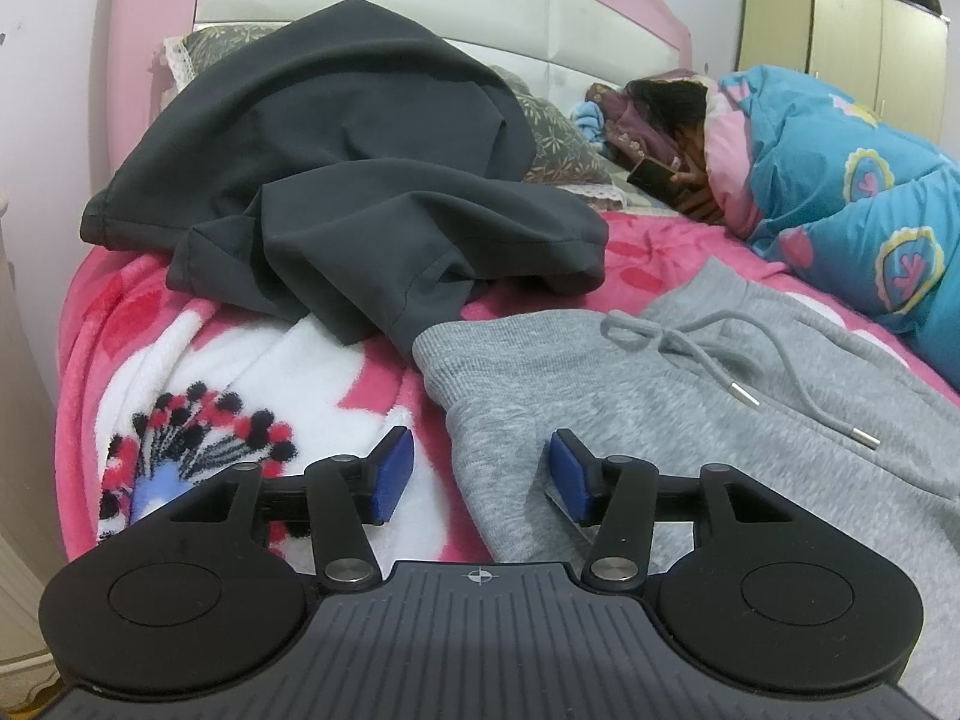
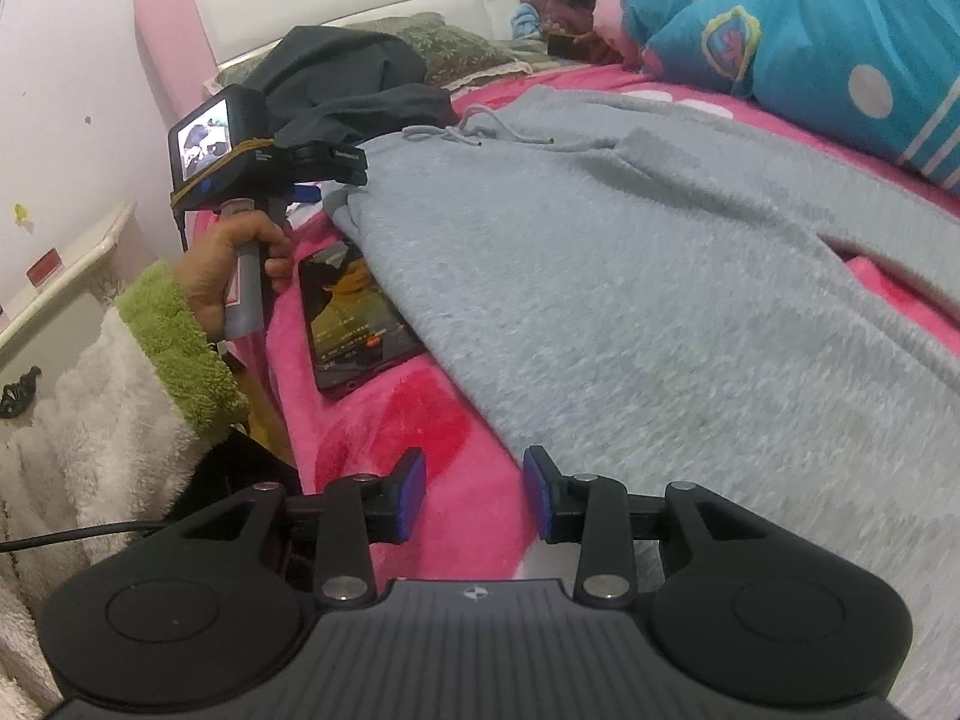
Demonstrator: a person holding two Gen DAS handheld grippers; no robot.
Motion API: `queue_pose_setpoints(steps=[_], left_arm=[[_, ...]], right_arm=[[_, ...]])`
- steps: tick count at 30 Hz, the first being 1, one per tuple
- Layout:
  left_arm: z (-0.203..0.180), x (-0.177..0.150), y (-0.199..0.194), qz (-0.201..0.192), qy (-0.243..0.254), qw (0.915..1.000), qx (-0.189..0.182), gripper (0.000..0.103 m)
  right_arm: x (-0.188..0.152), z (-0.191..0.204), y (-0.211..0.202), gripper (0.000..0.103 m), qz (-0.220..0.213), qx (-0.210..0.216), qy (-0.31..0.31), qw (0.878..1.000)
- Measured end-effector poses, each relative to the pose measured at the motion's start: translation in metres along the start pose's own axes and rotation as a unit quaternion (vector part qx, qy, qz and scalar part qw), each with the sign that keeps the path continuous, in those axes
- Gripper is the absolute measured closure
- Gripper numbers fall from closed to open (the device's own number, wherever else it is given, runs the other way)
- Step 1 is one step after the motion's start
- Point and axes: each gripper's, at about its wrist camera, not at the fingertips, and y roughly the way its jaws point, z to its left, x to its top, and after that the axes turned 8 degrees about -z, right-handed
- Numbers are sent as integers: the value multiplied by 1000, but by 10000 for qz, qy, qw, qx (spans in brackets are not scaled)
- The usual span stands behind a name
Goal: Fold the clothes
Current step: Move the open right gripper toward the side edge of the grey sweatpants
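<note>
At the left edge of the bed, in the right wrist view, a hand in a green fleece cuff gripped the handle of the left hand-held gripper, whose camera screen faced back toward the person. Just right of that hand a phone lay face up on the pink blanket, its far edge tucked under the grey sweatpants. In the left wrist view a dark grey garment lay heaped toward the headboard, its lower hem overlapping the sweatpants' ribbed waistband. The left hand-held gripper's blue pads stood apart with nothing pinched, the left pad over the blanket, the right pad over the waistband edge. The sweatpants were spread flat across the middle of the bed, drawstring loose on top. The right hand-held gripper also had its pads apart and empty, straddling the near edge of the sweatpants leg. Farther right, a person lay under a blue patterned quilt.
</note>
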Motion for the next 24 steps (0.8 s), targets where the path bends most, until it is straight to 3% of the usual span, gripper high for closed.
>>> queue_pose_setpoints(steps=[24], left_arm=[[-1, 0, 1, 5, -11, 10000, 49, 49]], right_arm=[[-11, -1, 2, 53, -16, 262, 379, 9989]])
